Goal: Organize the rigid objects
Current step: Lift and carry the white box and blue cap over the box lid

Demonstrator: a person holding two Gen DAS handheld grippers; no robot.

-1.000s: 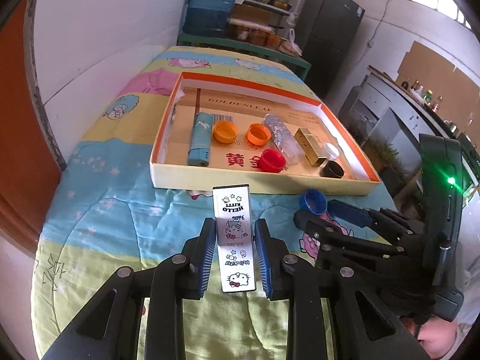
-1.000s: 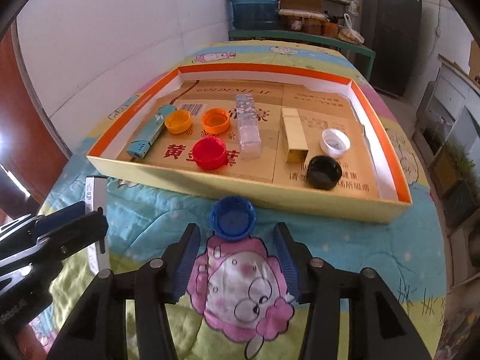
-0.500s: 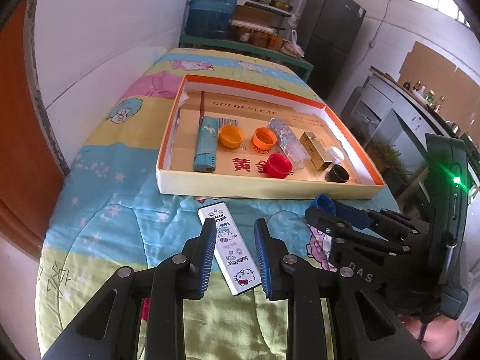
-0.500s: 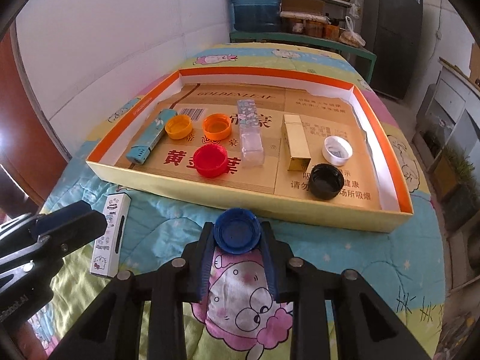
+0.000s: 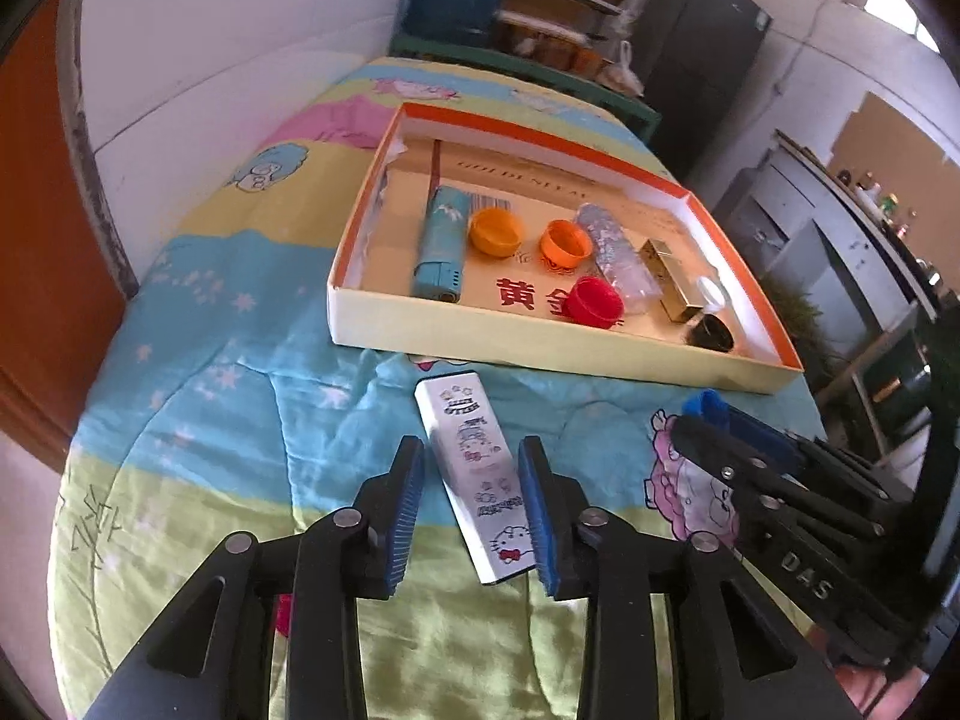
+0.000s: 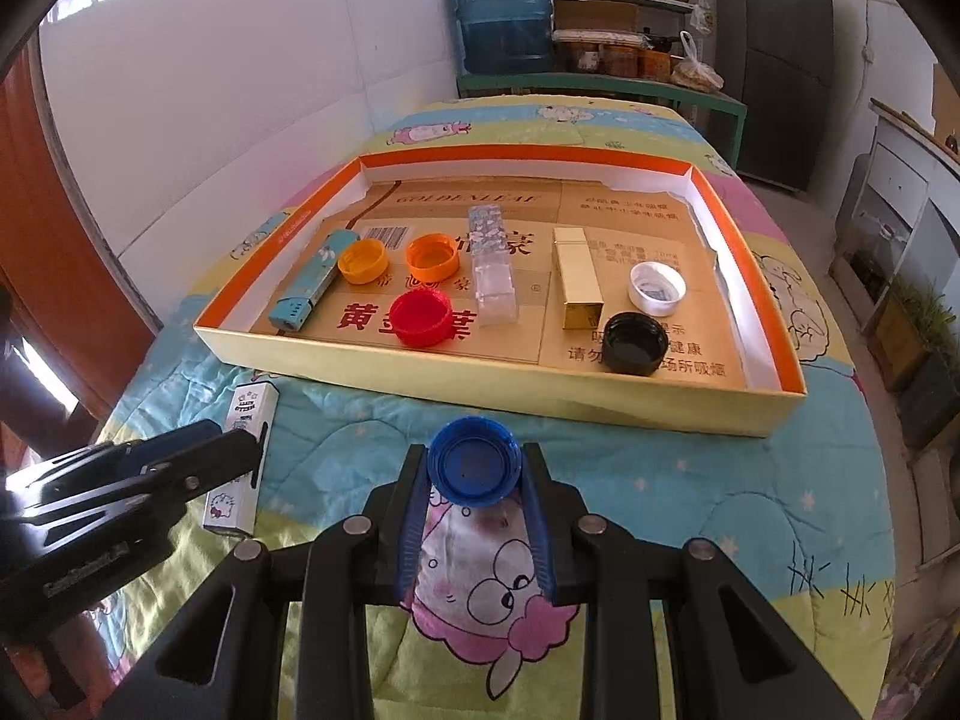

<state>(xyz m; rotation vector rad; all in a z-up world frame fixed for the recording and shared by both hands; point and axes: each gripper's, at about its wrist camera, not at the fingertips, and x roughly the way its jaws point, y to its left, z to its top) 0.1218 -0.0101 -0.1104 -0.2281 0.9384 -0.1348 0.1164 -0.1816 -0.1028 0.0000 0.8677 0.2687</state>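
A white cartoon-print box [image 5: 465, 420] lies flat and slanted on the bed cover between the jaws of my left gripper [image 5: 471, 450], which are opening; the left pad stands clear of it. The same box [image 6: 249, 414] shows beside the left fingers [image 6: 180, 459] in the right wrist view. My right gripper [image 6: 474, 459] is shut on a blue bottle cap [image 6: 474, 471], open side up, just in front of the shallow cardboard tray [image 6: 480, 387]. From the left wrist view the blue cap [image 5: 705, 405] peeks out at the right fingers [image 5: 720, 450].
Inside the tray [image 5: 540, 351] lie a teal lighter [image 6: 312, 288], two orange caps [image 6: 363, 261], a red cap [image 6: 420, 318], a clear box [image 6: 492, 282], a gold box [image 6: 576, 288], a white cap [image 6: 657, 288] and a black cap [image 6: 636, 342]. A wall runs along the left.
The right jaws closed on the blue cap. The left jaws widened off the white box, which has gone from straight between them to slanted on the cover.
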